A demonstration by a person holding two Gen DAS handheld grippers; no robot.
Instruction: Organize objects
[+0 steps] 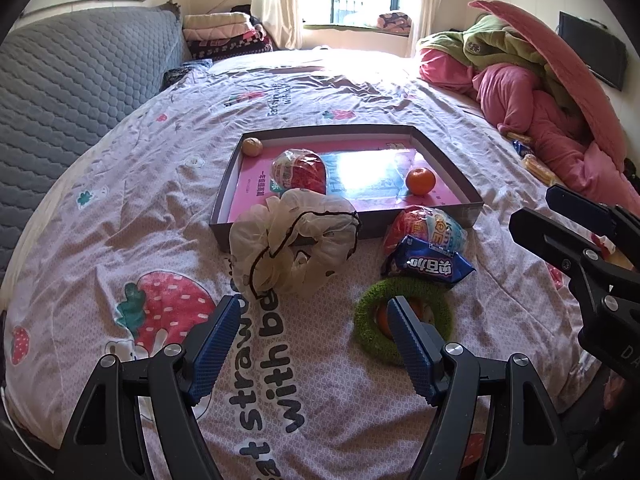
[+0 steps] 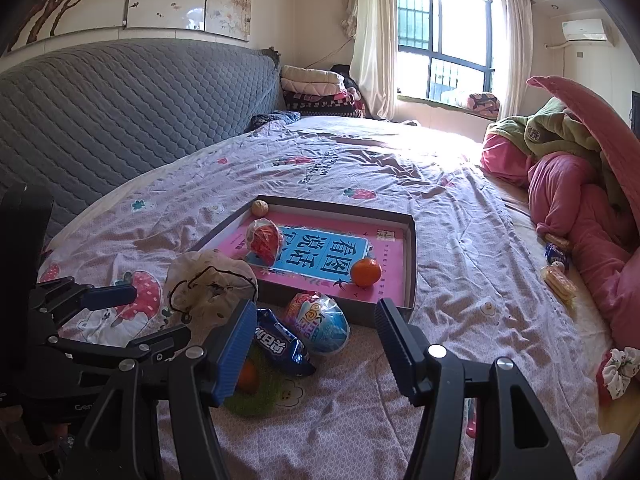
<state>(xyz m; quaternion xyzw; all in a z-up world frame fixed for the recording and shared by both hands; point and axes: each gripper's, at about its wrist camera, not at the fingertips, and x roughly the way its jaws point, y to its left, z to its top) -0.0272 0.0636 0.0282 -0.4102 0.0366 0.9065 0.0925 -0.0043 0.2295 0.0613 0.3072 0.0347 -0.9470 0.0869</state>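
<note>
A shallow grey box (image 1: 472, 210) (image 2: 412, 264) with a pink book inside lies on the bed. In it are an orange (image 1: 420, 181) (image 2: 365, 271), a red snack bag (image 1: 299, 171) (image 2: 264, 240) and a walnut (image 1: 252, 146) (image 2: 259, 207). In front of the box lie a cream scrunchie (image 1: 292, 240) (image 2: 208, 284), a red and blue snack bag (image 1: 428, 228) (image 2: 320, 320), a blue packet (image 1: 430, 266) (image 2: 282, 346) and a green ring (image 1: 376, 336) (image 2: 256, 400) around an orange. My left gripper (image 1: 312, 314) is open and empty above the sheet. My right gripper (image 2: 316, 318) is open and empty.
A pile of pink and green blankets (image 1: 540, 92) (image 2: 580, 184) fills the right side of the bed. Small snack packets (image 1: 536, 164) (image 2: 558, 276) lie beside it. A floral scrunchie (image 2: 618, 372) lies at the right. A grey quilted headboard (image 1: 72, 76) is on the left.
</note>
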